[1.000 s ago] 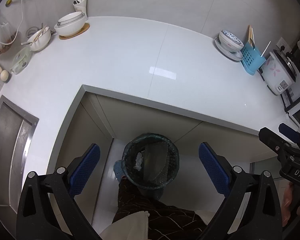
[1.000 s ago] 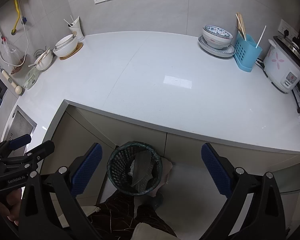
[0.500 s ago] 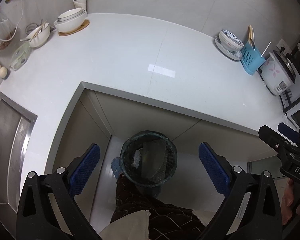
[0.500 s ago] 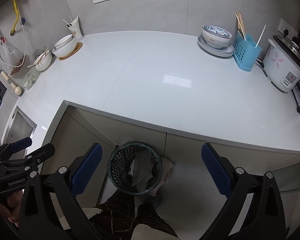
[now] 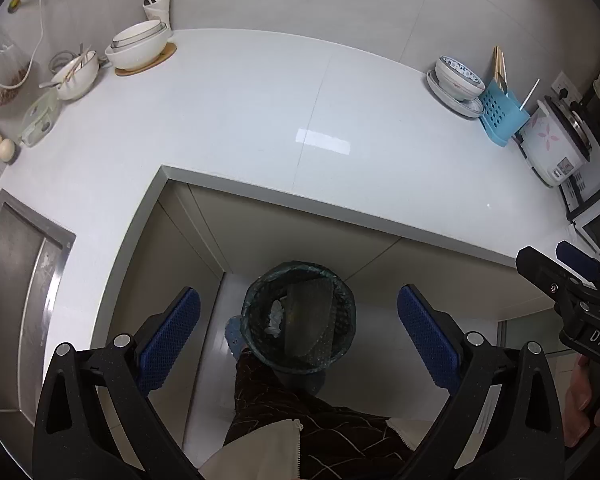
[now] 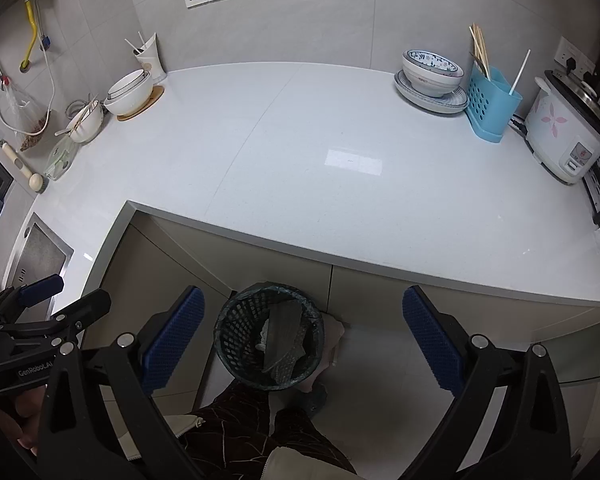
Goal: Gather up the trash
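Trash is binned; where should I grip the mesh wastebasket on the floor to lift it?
Probably the wastebasket's near rim, from straight above: it stands upright with its mouth open, so one finger goes inside and one outside the wall. Choose the rim arc away from the grey sheet leaning inside. Both tools are open and empty.

Even, cool overhead light, fairly bright. Rectangular glare patch on table [image 5: 322,141] ahead of gripper. Floor below darker, shadowed. Strong fisheye bending, black vignette corners. Focus sharp throughout.
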Available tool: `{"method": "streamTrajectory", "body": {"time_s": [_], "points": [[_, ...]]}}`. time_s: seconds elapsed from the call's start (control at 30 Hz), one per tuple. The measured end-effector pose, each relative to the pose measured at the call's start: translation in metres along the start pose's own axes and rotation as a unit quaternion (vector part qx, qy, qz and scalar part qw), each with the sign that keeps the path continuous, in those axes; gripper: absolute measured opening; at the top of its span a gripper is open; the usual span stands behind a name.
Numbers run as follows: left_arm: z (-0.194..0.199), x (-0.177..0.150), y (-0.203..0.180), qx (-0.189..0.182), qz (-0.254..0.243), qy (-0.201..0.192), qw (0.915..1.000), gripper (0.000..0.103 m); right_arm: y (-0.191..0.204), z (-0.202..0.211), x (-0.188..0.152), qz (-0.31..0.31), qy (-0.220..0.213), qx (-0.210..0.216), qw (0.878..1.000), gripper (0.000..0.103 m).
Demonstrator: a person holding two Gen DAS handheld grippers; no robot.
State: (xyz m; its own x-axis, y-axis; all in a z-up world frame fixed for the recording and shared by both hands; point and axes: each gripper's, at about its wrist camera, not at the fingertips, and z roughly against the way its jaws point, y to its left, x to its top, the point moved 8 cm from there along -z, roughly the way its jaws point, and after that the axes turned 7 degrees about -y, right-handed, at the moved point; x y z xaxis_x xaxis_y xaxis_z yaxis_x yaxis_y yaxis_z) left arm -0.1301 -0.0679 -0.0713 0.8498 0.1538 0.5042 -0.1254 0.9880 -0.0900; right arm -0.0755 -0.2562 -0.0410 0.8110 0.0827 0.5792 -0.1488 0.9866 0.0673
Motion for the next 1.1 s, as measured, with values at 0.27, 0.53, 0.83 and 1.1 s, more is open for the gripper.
{"method": "streamTrajectory", "body": {"time_s": [0.27, 0.53, 0.83, 1.1], "points": [[-0.0004, 0.0012, 0.0003, 0.001, -0.005, -0.001, 1.0000, 0.097, -0.0024, -0.0007, -0.0001, -0.001, 0.002, -0.002, 1.000, 0.095], [-0.0023, 0.0019, 0.0036, 0.015, -0.002, -0.002, 0.9999, 0.097, 0.0000, -0.0011, -0.0020, 0.001, 0.004, -0.001, 1.000, 0.095], [-0.0037, 0.0016, 0.0049, 0.024, -0.003, 0.000, 0.9997, 0.097, 0.0024, -0.0039, -0.0035, 0.002, 0.007, 0.001, 1.000, 0.095], [-0.0036, 0.0023, 0.0039, 0.017, -0.004, 0.001, 0.9999, 0.097, 0.0057, -0.0051, -0.0059, -0.001, 0.008, 0.003, 1.000, 0.095]]}}
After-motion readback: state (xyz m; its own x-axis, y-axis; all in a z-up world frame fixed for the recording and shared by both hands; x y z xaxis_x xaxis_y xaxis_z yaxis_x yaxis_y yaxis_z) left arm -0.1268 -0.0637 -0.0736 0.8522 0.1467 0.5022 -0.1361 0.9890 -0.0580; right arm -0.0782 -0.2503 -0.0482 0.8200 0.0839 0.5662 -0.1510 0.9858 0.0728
